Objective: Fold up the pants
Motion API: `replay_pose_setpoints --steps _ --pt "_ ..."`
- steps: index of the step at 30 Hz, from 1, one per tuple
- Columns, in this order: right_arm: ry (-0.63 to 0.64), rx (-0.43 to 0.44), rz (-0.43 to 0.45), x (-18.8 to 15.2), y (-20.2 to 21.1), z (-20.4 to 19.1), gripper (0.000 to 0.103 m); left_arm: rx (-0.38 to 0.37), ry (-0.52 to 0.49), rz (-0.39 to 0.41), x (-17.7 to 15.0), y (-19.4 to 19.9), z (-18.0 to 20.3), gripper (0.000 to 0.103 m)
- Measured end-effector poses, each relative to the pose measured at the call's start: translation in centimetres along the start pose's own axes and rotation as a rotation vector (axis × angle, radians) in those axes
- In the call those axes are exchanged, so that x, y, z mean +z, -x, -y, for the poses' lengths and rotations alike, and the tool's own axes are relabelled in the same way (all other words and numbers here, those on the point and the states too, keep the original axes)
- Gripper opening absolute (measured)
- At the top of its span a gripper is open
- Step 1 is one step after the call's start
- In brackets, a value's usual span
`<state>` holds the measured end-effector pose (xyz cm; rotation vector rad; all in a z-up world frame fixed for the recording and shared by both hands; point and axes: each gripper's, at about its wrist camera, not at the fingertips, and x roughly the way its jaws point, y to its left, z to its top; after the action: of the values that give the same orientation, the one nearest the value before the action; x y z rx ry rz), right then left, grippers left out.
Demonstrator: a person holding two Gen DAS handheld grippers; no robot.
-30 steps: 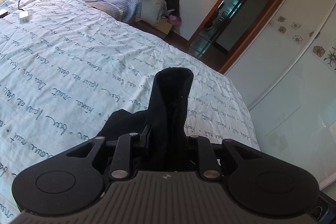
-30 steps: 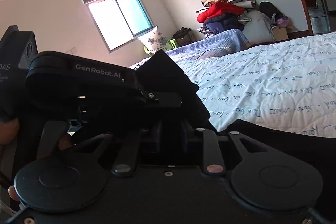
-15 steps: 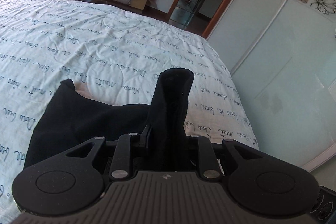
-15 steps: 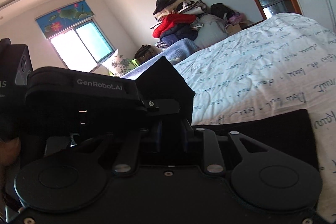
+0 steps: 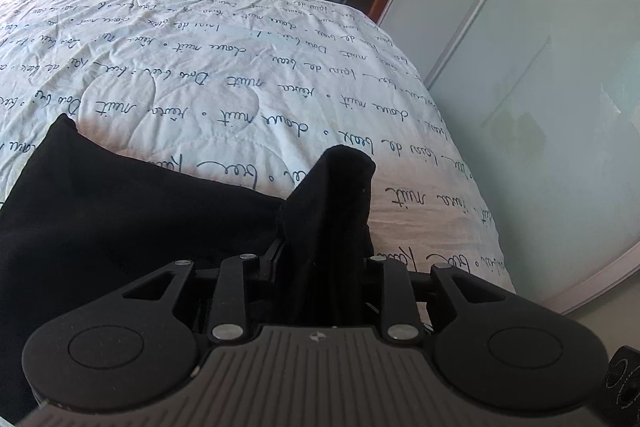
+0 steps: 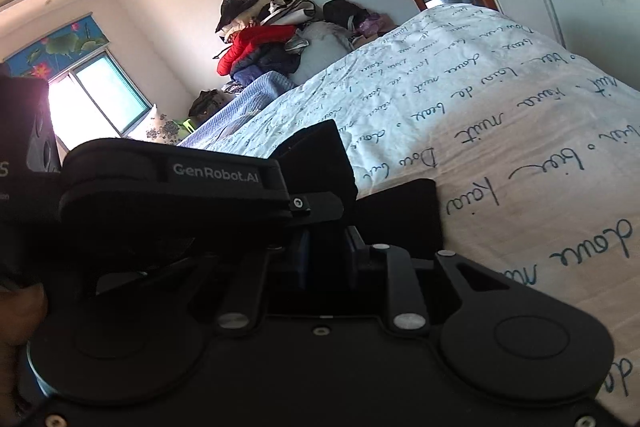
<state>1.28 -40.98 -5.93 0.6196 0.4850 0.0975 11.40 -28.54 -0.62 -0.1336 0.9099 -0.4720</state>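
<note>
Both grippers pinch the pants (image 5: 132, 223) by an edge so they drape flat onto the bed (image 5: 224, 67), lower frame. Left gripper (image 5: 326, 251) jaws just eased open slightly, cloth between; right gripper (image 6: 326, 251) jaws nearly shut on cloth.

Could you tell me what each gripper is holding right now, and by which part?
Both hold the black pants. The left gripper has a bunched edge between its jaws, which have just been opening; the right gripper pinches another edge fold.
</note>
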Motion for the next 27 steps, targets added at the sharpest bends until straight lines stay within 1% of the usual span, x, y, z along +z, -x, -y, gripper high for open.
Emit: replay_pose_setpoints --steps 2,4,6,8,9,11,14,17,19,20,21,22,23,24,25,26,27 --pt "-0.008 -0.005 -0.001 0.0 0.2 0.4 0.022 0.001 -0.012 -0.002 -0.2 -0.4 0.4 0.029" --pt "-0.011 -0.007 0.001 0.1 0.3 0.8 0.022 -0.017 -0.022 -0.005 -0.4 -0.7 0.9 0.031" --pt "-0.007 -0.021 0.003 0.1 0.6 1.0 0.022 -0.012 -0.033 -0.006 -0.5 -0.9 1.4 0.031" --pt "-0.021 -0.031 0.001 0.1 0.7 1.5 0.022 -0.016 -0.040 -0.010 -0.7 -1.3 1.7 0.033" --pt "-0.030 -0.038 0.002 0.0 0.7 1.8 0.022 -0.027 -0.040 -0.017 -0.8 -1.7 1.7 0.036" --pt "-0.050 -0.043 0.004 0.0 0.8 2.4 0.022 -0.040 -0.047 -0.023 -0.9 -2.0 1.9 0.038" --pt "-0.078 -0.027 0.011 0.0 1.1 2.9 0.022 -0.036 -0.062 -0.007 -1.2 -2.0 2.4 0.039" --pt "-0.061 -0.037 0.017 0.2 1.2 2.7 0.022 -0.035 -0.064 -0.004 -1.3 -2.0 3.0 0.040" --pt "-0.074 -0.046 0.017 0.2 1.2 3.0 0.022 -0.040 -0.066 -0.003 -1.4 -2.1 3.1 0.041" --pt "-0.081 -0.061 0.014 0.2 1.4 3.2 0.023 -0.054 -0.059 -0.003 -1.4 -2.0 2.9 0.041" --pt "-0.077 -0.088 0.016 0.1 1.7 3.4 0.025 -0.084 -0.036 -0.006 -1.3 -1.7 2.4 0.041" --pt "-0.065 -0.122 0.019 0.1 2.1 3.6 0.031 -0.121 -0.002 -0.011 -1.1 -1.3 1.7 0.041" --pt "-0.048 -0.171 0.028 0.0 2.7 3.9 0.039 -0.189 0.046 -0.022 -0.7 -0.8 0.8 0.041" --pt "-0.041 -0.221 0.045 -0.1 3.5 4.2 0.041 -0.270 0.087 -0.038 -0.2 -0.3 -0.2 0.042" --pt "-0.041 -0.257 0.062 0.0 4.2 4.6 0.040 -0.299 0.102 -0.044 0.2 0.1 -0.9 0.045" --pt "-0.046 -0.267 0.079 0.1 5.0 4.8 0.040 -0.273 0.104 -0.029 0.6 0.7 -1.5 0.046" --pt "-0.053 -0.253 0.096 0.3 5.8 5.0 0.040 -0.222 0.093 -0.002 0.9 1.4 -1.9 0.052"
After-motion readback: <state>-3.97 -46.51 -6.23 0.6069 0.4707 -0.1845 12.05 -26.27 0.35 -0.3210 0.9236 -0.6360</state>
